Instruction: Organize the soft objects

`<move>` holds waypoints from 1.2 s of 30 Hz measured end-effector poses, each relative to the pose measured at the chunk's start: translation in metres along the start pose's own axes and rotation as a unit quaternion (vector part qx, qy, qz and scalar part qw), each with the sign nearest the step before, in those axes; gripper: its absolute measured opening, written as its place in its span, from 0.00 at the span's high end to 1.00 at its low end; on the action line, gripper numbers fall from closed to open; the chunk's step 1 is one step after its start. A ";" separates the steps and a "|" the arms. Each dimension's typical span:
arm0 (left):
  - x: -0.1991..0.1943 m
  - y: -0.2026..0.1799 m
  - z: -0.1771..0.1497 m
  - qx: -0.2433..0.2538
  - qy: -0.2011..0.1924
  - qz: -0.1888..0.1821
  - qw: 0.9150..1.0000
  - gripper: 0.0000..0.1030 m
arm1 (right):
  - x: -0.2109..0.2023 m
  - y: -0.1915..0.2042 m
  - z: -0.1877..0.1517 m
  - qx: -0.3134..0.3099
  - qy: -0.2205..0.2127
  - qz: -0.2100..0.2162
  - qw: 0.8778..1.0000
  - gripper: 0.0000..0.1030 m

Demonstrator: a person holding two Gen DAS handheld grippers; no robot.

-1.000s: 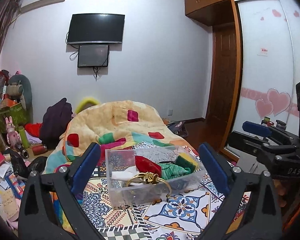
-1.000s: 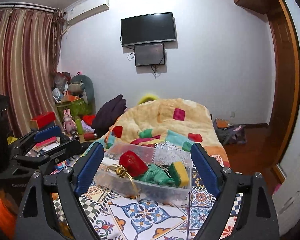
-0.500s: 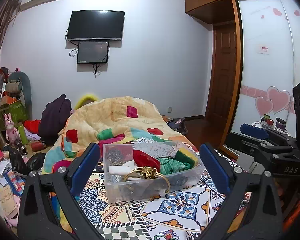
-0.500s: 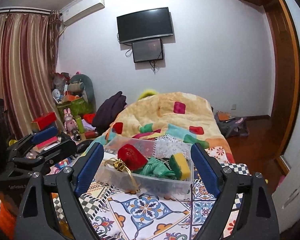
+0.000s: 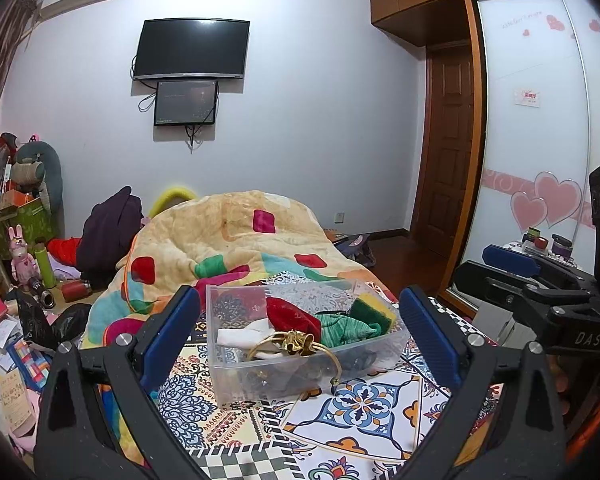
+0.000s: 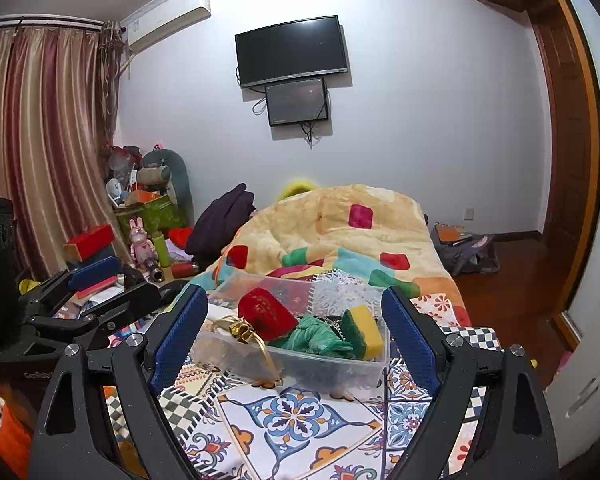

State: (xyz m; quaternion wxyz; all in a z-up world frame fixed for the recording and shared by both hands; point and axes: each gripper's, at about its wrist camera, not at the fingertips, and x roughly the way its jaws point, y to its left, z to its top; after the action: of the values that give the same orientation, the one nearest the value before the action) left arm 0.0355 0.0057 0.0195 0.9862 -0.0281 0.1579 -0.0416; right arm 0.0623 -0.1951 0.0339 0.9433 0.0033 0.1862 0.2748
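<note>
Tongs on both sides are standing spread wide and holding nothing: the left tongs [image 5: 300, 340] and the right tongs [image 6: 296, 336] are each framing the clear rectangular plastic bin [image 5: 260, 376] from a little way back, not touching it. That bin is sitting on the bed's patterned tile-print cover [image 6: 292, 412], in front of a heaped yellow patchwork quilt [image 5: 228, 240]. Soft things are lying inside it in a loose pile: a red velvet pouch [image 6: 266, 314], a crumpled green knitted cloth [image 6: 314, 338], a yellow-and-green sponge [image 6: 364, 330], a white folded cloth [image 5: 240, 336] and a gold ribbon bow [image 5: 298, 342] whose tail is trailing over the front wall onto the cover. Judging by this, the gathering looks largely done, and the symmetric, level stance of both tools suggests either a pause or a lining-up to reach in or to take the bin by its sides. In the left view the right tool's black body is showing at the edge, with "DAS" readable on it [image 5: 588, 338]. A small white sticker with red print [image 5: 529, 98] is sitting on the wardrobe's frosted sliding door [image 5: 540, 140]; its characters are too small to read. Lettering on the neighbouring tool in the right view is blurred.
</note>
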 end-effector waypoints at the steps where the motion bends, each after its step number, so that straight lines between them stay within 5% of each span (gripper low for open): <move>1: 0.000 0.000 0.000 0.000 0.000 0.000 1.000 0.02 | 0.000 0.001 0.001 0.000 0.000 0.000 1.000 0.15; 36: 0.001 0.002 -0.002 -0.010 0.003 -0.015 1.000 0.01 | -0.004 0.002 0.002 -0.003 -0.005 0.003 1.000 0.15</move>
State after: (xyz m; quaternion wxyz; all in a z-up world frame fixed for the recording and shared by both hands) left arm 0.0363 0.0075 0.0166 0.9847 -0.0398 0.1605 -0.0552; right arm 0.0590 -0.1947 0.0374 0.9435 0.0026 0.1805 0.2778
